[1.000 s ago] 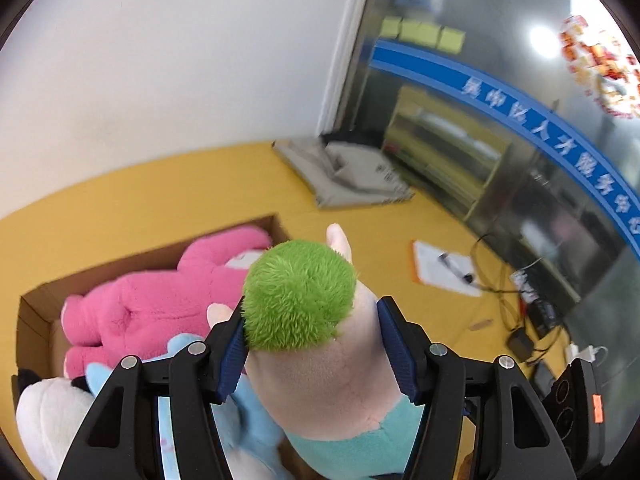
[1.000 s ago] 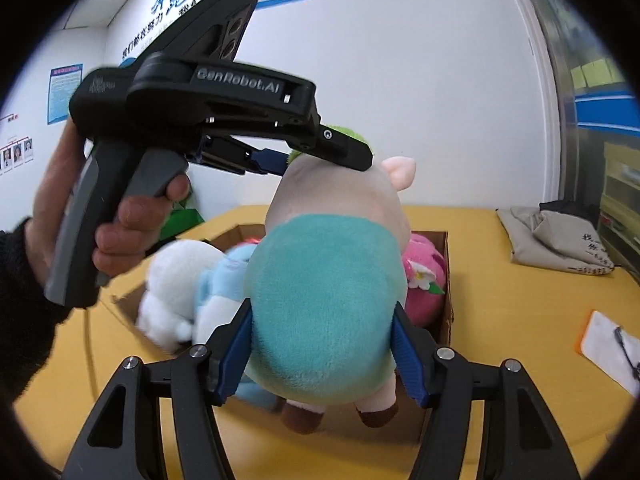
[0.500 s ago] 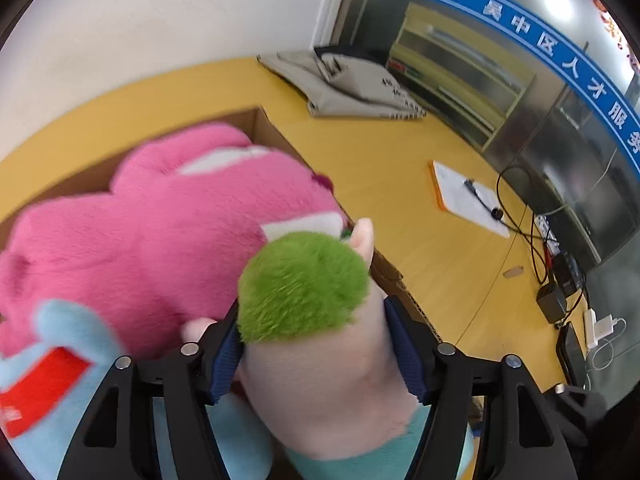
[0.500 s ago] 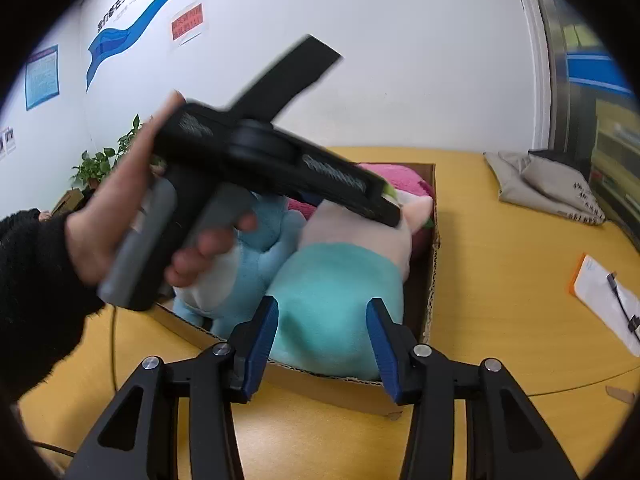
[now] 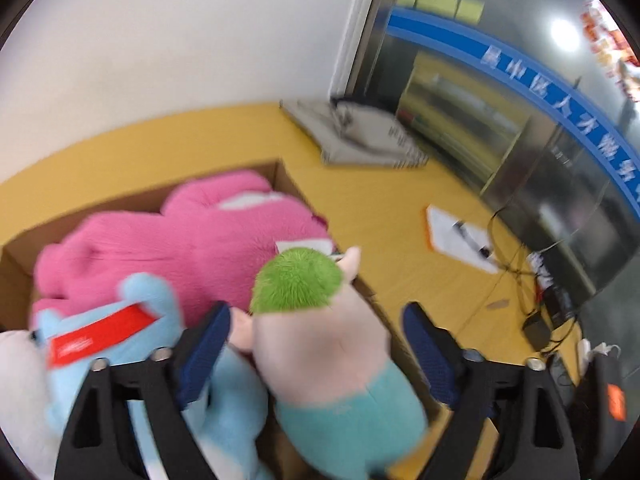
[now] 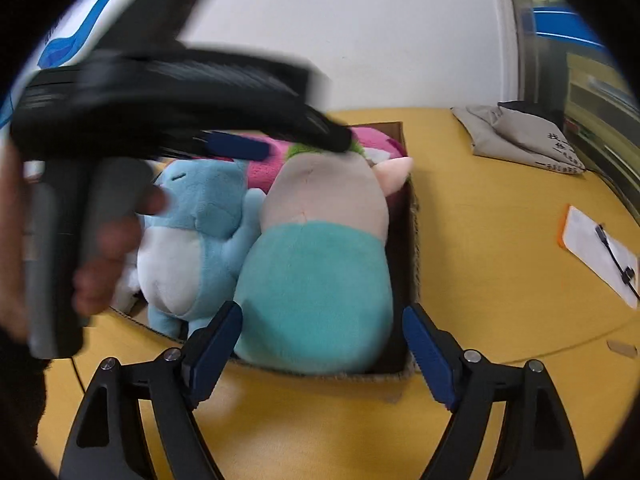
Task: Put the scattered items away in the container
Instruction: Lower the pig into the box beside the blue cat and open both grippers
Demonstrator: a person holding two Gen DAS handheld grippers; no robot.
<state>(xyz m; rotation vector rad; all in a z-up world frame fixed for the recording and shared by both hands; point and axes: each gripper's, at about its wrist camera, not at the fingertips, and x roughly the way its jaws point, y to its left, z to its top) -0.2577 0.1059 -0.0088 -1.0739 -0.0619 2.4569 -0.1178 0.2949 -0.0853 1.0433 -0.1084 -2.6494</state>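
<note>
A plush pig with green hair and a teal shirt stands in the cardboard box at its near right corner. A blue plush and a pink plush lie in the box beside it. My left gripper is open, its jaws apart on either side of the pig's head; it shows blurred above the pig in the right wrist view. My right gripper is open in front of the pig's body, at the box's near wall.
The box stands on a yellow table. A grey folded bag lies at the back right. A clipboard with a pen lies to the right. Cables and a power adapter lie at the table's right edge.
Both grippers have opened and let go of the pig, which now rests in the box. The left gripper has lifted back a little.
</note>
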